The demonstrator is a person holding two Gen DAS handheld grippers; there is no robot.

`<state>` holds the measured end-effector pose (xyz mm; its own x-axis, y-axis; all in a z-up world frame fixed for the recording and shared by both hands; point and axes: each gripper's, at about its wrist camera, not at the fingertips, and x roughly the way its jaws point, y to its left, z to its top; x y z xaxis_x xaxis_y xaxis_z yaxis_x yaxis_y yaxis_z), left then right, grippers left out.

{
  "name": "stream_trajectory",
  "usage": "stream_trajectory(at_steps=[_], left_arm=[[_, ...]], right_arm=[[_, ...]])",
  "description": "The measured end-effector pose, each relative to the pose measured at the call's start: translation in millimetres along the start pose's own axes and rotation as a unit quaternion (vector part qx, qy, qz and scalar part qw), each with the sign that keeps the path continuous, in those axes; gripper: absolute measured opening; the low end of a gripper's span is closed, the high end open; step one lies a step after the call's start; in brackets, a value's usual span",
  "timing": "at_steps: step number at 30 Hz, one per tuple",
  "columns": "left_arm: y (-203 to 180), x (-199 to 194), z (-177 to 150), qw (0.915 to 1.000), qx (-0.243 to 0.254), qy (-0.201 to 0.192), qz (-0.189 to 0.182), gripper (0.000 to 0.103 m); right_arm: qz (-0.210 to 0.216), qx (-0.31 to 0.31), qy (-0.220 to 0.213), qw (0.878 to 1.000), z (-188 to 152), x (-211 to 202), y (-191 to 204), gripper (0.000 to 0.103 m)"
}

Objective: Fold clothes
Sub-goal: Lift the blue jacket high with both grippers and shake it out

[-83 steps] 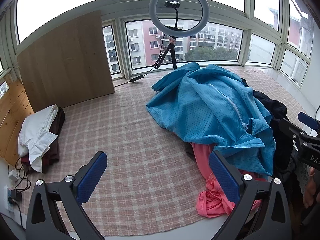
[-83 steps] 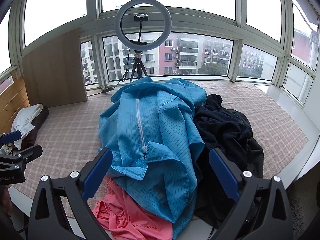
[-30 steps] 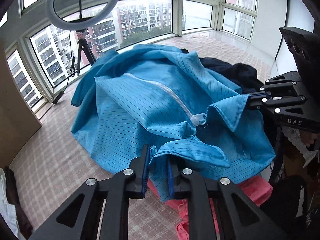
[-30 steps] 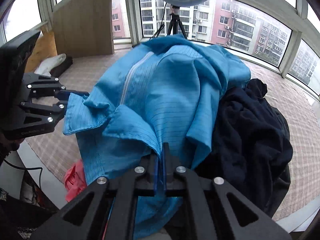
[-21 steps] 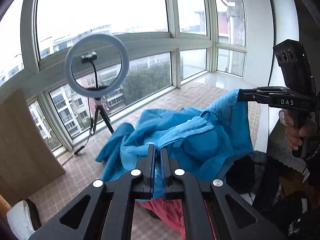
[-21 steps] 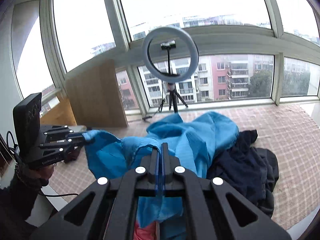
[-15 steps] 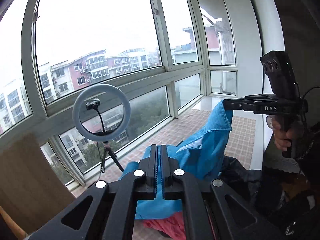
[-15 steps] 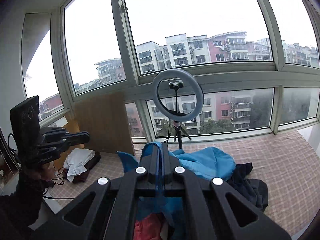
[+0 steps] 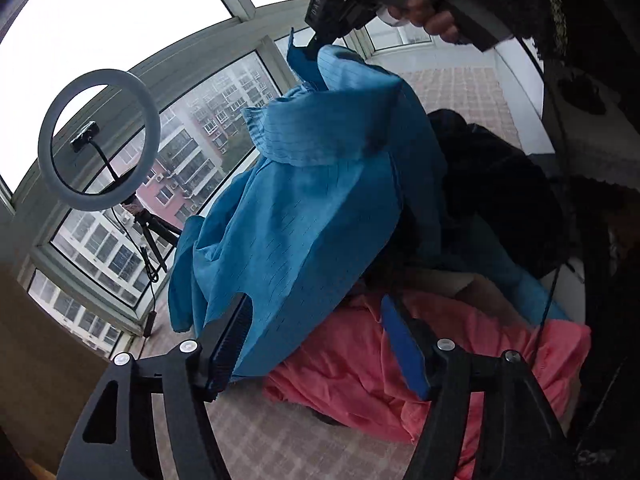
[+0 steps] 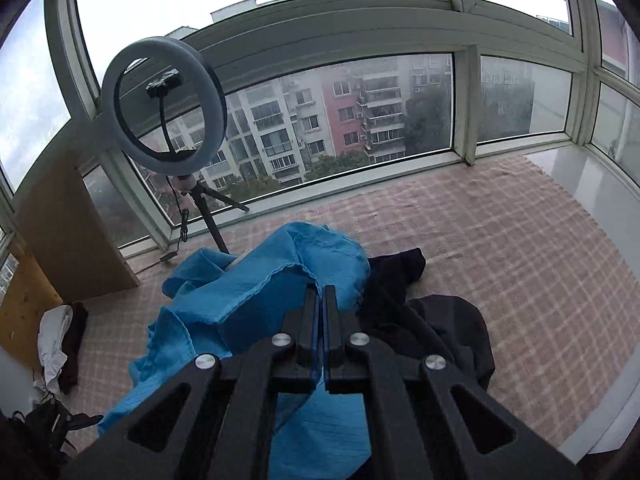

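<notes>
A blue jacket (image 9: 320,200) hangs in the air over the checked mat. My right gripper (image 10: 321,312) is shut on the jacket's edge (image 10: 256,304); in the left wrist view it (image 9: 316,46) holds the fabric up high. My left gripper (image 9: 316,344) is open and low; the jacket's lower hem drapes over its left finger (image 9: 228,344), not pinched. A pink garment (image 9: 440,360) lies under the jacket. A black garment (image 10: 452,328) lies beside it on the mat.
A ring light on a tripod (image 10: 164,108) stands at the window. A wooden board (image 10: 68,224) leans at the left. A white and dark pile of clothes (image 10: 60,344) lies by it. The checked mat (image 10: 520,248) stretches to the right.
My left gripper has opened and let go of the jacket, then dropped low. My right gripper still holds the jacket up, and the fabric now hangs from it alone.
</notes>
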<state>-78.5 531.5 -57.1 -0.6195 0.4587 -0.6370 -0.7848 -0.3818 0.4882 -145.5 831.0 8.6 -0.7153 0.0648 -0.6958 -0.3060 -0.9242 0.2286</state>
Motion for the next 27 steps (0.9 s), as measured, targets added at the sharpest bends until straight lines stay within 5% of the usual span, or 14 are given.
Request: stream_trajectory(at_steps=[2,6,7,8,10,12,15,19,23,27], left_arm=[[-0.3,7.4,6.4,0.9997,0.010,-0.007,0.019,0.066],[18.9,20.3,15.2,0.9997,-0.012,-0.006,-0.020,0.067],[22.6,26.4,17.4,0.9993,-0.016,0.004,-0.032,0.056],[26.3,32.5,19.6,0.9987,-0.021,0.013,-0.044,0.024],[35.4,40.7,23.7,0.9969,-0.035,0.030,-0.063,0.002],[58.4,31.8,27.4,0.9951,-0.071,0.023,-0.065,0.002],[109.7,13.9,32.6,0.9891,-0.139,0.010,-0.047,0.002],[139.8,-0.8,43.7,0.9868,-0.160,-0.007,-0.026,0.001],[164.2,-14.3,55.3,0.9850,-0.171,-0.024,-0.006,0.001],[171.4,-14.3,57.9,0.9835,-0.178,-0.027,-0.008,0.001]], right_arm=[[0.000,0.008,0.014,1.000,-1.8,15.7,-9.0,0.001],[0.019,0.007,0.027,0.999,-8.8,25.7,-15.8,0.001],[0.031,0.003,0.033,0.999,-10.2,27.5,-15.8,0.001],[0.032,0.000,0.035,0.999,-11.8,26.5,-15.2,0.002],[0.037,-0.003,0.039,0.999,-17.0,17.7,-15.6,0.006],[0.043,-0.005,0.038,0.998,-24.4,2.7,-17.3,0.028],[0.049,-0.010,-0.020,0.999,-52.4,-44.4,-18.5,0.055],[0.064,-0.041,-0.027,0.997,-110.9,-76.6,11.6,0.059],[0.102,-0.063,0.008,0.993,-157.5,-57.6,61.5,0.061],[-0.010,-0.121,-0.002,0.993,-168.3,-26.7,100.2,0.063]])
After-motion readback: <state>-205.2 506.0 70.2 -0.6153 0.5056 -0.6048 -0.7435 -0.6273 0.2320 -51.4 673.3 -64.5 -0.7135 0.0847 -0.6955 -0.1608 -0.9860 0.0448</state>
